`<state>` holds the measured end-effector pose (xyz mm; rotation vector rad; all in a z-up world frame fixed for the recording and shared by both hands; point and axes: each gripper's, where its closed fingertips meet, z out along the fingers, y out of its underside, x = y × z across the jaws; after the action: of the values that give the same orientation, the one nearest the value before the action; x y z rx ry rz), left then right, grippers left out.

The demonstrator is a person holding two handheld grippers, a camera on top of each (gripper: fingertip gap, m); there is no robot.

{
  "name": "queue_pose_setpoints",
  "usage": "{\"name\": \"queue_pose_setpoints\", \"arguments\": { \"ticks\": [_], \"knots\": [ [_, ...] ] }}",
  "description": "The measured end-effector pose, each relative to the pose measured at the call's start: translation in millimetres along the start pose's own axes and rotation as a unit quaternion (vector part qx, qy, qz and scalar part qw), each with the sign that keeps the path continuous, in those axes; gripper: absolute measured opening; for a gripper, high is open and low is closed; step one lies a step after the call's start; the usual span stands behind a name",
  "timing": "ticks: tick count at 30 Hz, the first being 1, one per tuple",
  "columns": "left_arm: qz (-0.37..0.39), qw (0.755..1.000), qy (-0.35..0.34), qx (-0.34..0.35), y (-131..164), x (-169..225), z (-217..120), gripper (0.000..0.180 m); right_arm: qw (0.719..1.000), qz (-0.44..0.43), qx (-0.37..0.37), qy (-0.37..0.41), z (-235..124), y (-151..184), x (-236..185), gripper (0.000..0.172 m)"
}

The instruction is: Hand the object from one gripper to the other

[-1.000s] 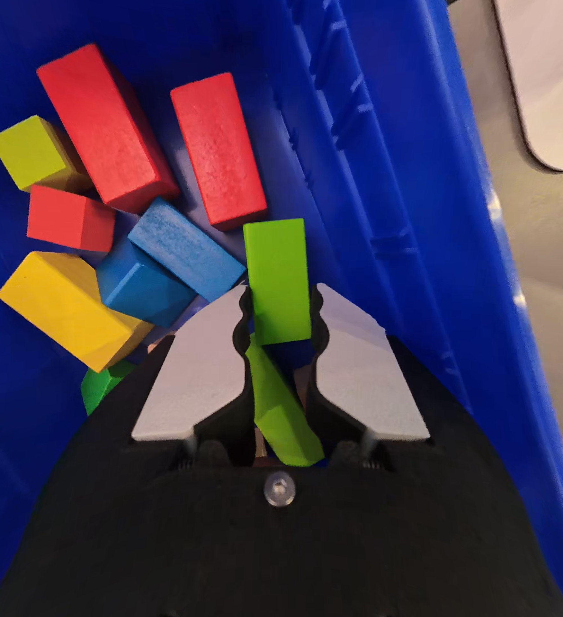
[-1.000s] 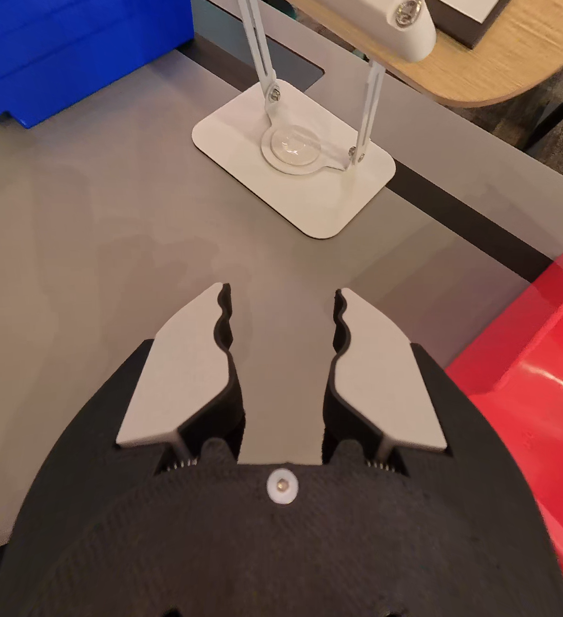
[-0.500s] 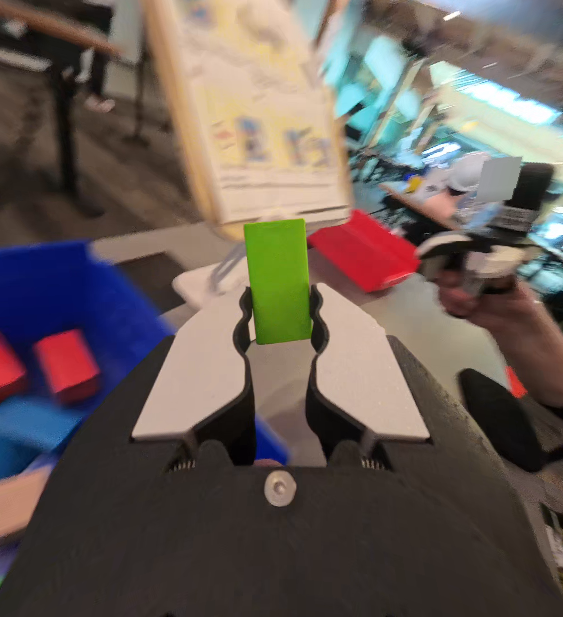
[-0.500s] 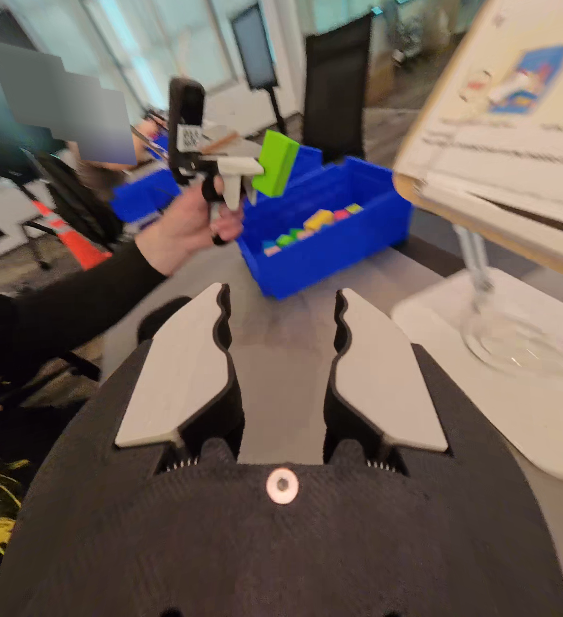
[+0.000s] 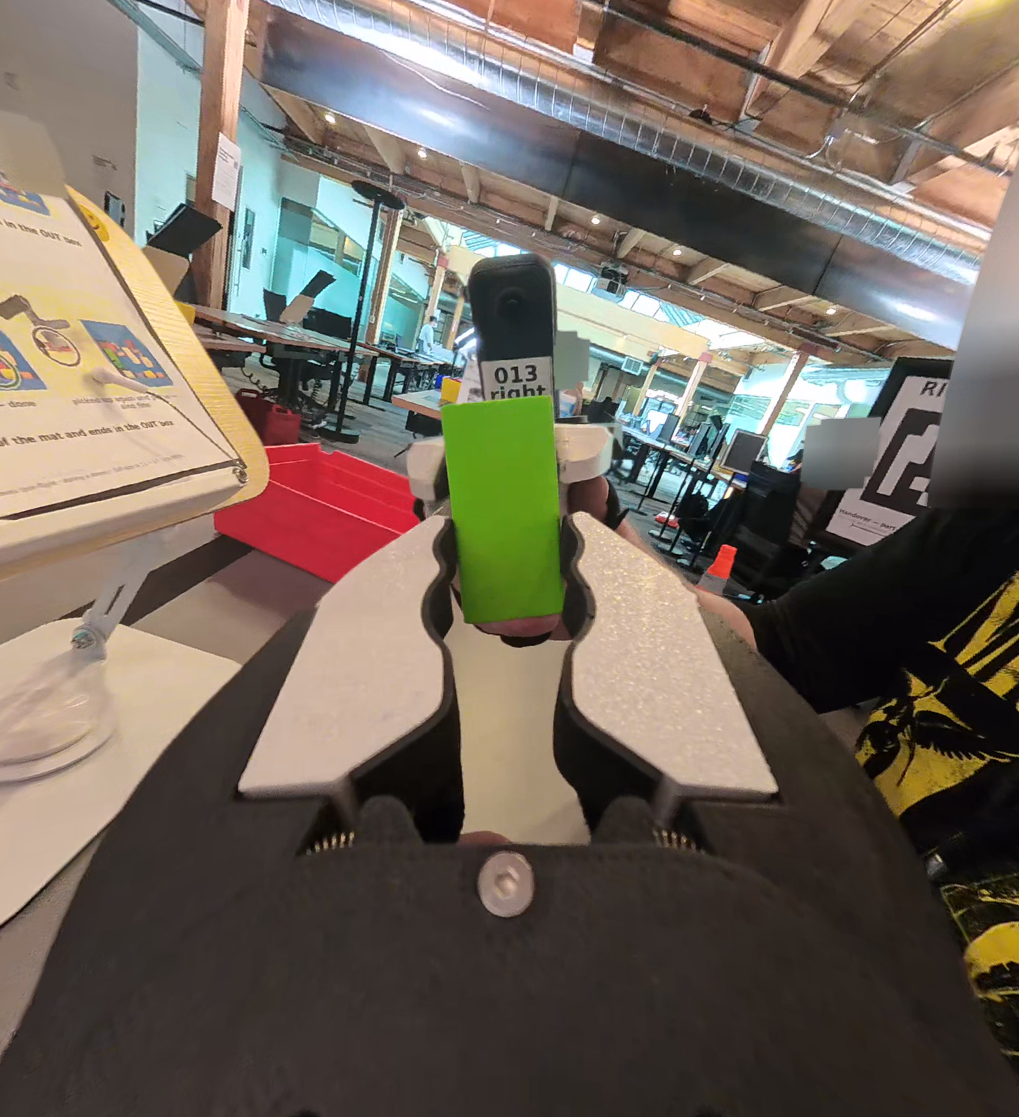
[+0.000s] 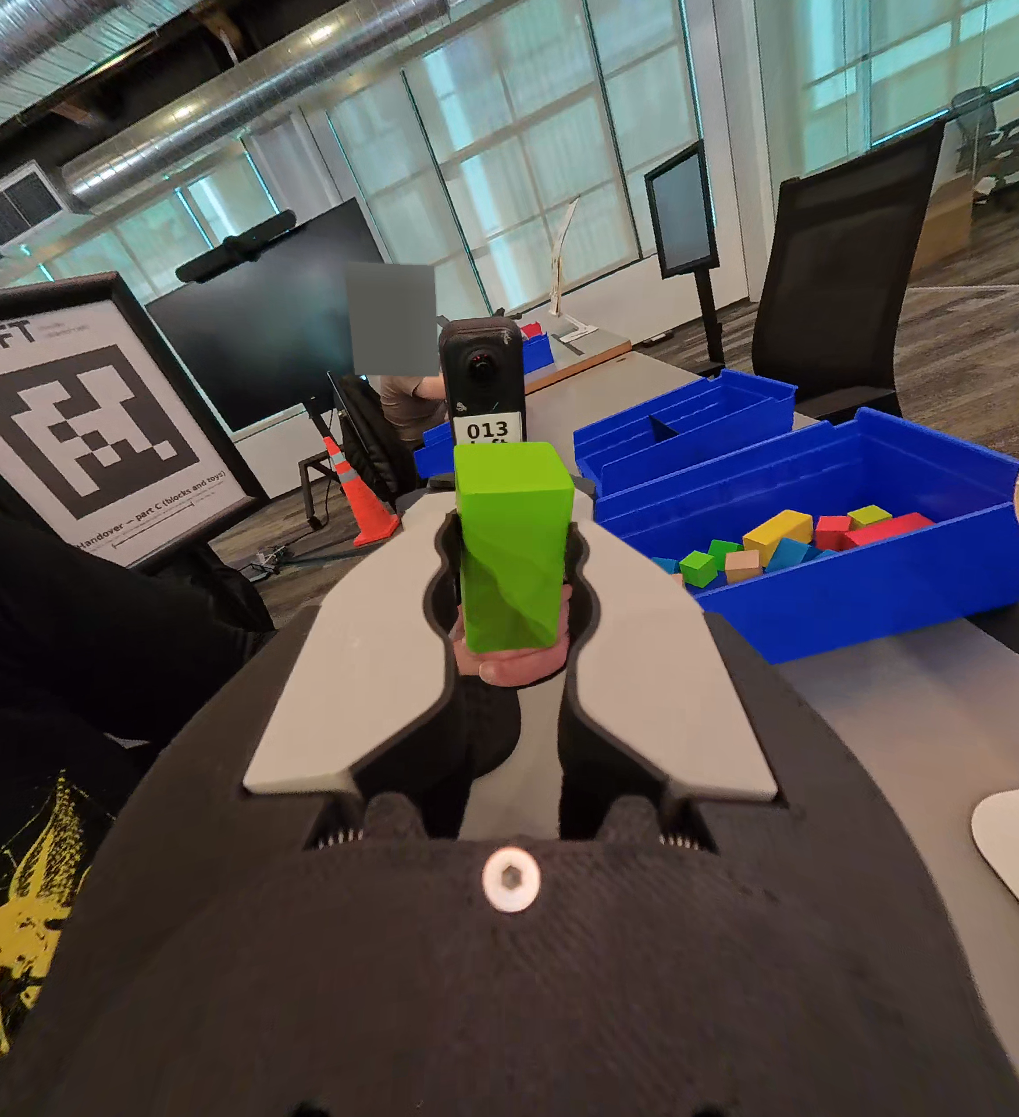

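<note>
— From the left wrist view, what's the left gripper (image 5: 508,568) doing?

— It's narrowed onto the green block (image 5: 504,508), both pads pressed against its sides. The block stands upright between the fingertips and sticks out well past them. Just beyond it, the right gripper's white fingers (image 5: 582,450) flank the block's far end. The red bin (image 5: 314,508) lies off to the left behind it.

— And from the right wrist view?

— The right gripper (image 6: 510,562) has drawn in around that same block (image 6: 513,544), pads hard against its sides, the left one's camera body right behind. The blue bin (image 6: 894,580) of blocks is to its right.

— What's changed?

— Half a second ago the right jaws were spread wide with nothing in them, and the two grippers were well apart.
</note>
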<state>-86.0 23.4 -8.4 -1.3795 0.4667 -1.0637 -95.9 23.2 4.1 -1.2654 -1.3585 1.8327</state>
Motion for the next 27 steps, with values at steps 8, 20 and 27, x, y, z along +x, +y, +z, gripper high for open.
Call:
{"name": "queue_pose_setpoints", "arguments": {
  "ticks": [8,20,27],
  "knots": [
    [0.055,0.998,-0.023,0.018,-32,-10,7,0.041,0.988,-0.05,-0.005,0.144,-93,-43,23,0.031],
    [0.158,0.967,-0.192,0.063,-121,-111,-29,0.029,0.773,0.079,-0.272,0.568,-413,-2,219,0.031],
    [0.15,0.96,-0.219,0.087,-111,-134,-48,0.027,0.718,0.15,-0.374,0.568,-453,55,287,0.031]
  ]
}}
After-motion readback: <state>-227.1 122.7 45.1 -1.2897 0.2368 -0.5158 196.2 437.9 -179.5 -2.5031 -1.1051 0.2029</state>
